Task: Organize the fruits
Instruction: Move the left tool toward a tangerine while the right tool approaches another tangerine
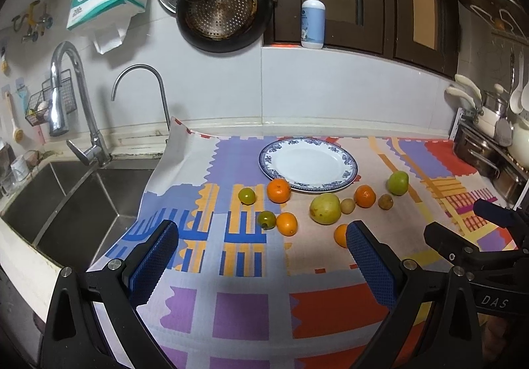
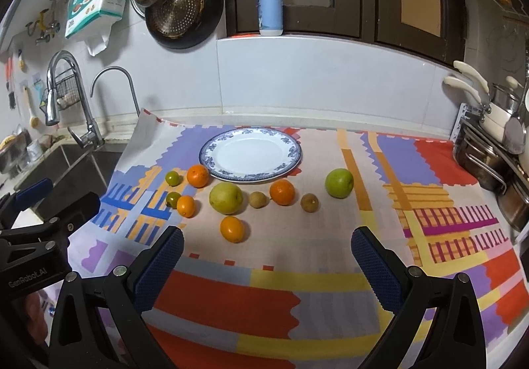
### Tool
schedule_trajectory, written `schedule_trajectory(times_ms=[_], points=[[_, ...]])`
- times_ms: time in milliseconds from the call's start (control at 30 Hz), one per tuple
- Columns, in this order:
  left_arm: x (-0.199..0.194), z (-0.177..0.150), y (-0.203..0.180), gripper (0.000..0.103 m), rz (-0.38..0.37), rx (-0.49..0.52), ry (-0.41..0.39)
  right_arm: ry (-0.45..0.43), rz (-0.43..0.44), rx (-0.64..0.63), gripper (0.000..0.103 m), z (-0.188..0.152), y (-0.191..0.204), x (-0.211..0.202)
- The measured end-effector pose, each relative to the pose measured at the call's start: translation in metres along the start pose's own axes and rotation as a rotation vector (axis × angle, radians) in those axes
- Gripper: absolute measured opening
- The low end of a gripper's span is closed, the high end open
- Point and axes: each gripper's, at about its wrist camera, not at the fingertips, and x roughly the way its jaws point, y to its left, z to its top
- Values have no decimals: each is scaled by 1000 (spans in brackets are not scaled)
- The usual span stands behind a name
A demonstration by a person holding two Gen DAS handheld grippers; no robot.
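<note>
Left wrist view, nearest: the left tongs [image 1: 261,256] hung over the patterned cloth [image 1: 238,303], fingers wide apart, nothing between them.
Right wrist view, nearest: the right tongs [image 2: 267,261] hung likewise over the cloth, fingers wide apart and empty.
Neighbouring tool: the right tongs showed at the right edge of the left view, the left tongs at the left edge of the right view.
Closest fruit: one orange [image 2: 232,229] lay alone on the cloth, nearer than the rest; in the left view the right finger partly hid it.
Middle row, left: a small orange [image 2: 185,206] touched a small green fruit [image 2: 172,199].
Middle row, centre: a large yellow-green pear [image 2: 226,198] sat just beside a small brown fruit [image 2: 258,199].
Middle row, right: another orange [image 2: 282,192], then a second brown fruit [image 2: 309,202], apart from each other.
Far right fruit: a green apple [image 2: 339,183] stood well apart from the plate.
By the plate: an orange [image 2: 197,176] touched or nearly touched the rim, with a second small green fruit [image 2: 172,178] to its left.
Plate: a white plate with a blue rim [image 2: 211,150] lay behind the fruits, holding nothing.
Surface edges: a sink [image 1: 76,203] at left, stacked pots [image 2: 489,150] at right.
Wall: a tap [image 1: 71,104], hanging pans [image 1: 224,15], a pump bottle [image 1: 312,18] on the ledge.
</note>
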Motion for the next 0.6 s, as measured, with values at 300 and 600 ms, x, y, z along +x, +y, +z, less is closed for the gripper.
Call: schedule_trajectory(times_ms=[300,600], points=[[37,8,0,89,-65,125,22,58,29,-32,100,7,13,36],[88,8,-7,66,-163,251,97,181,85,-16,83,9,18,86]])
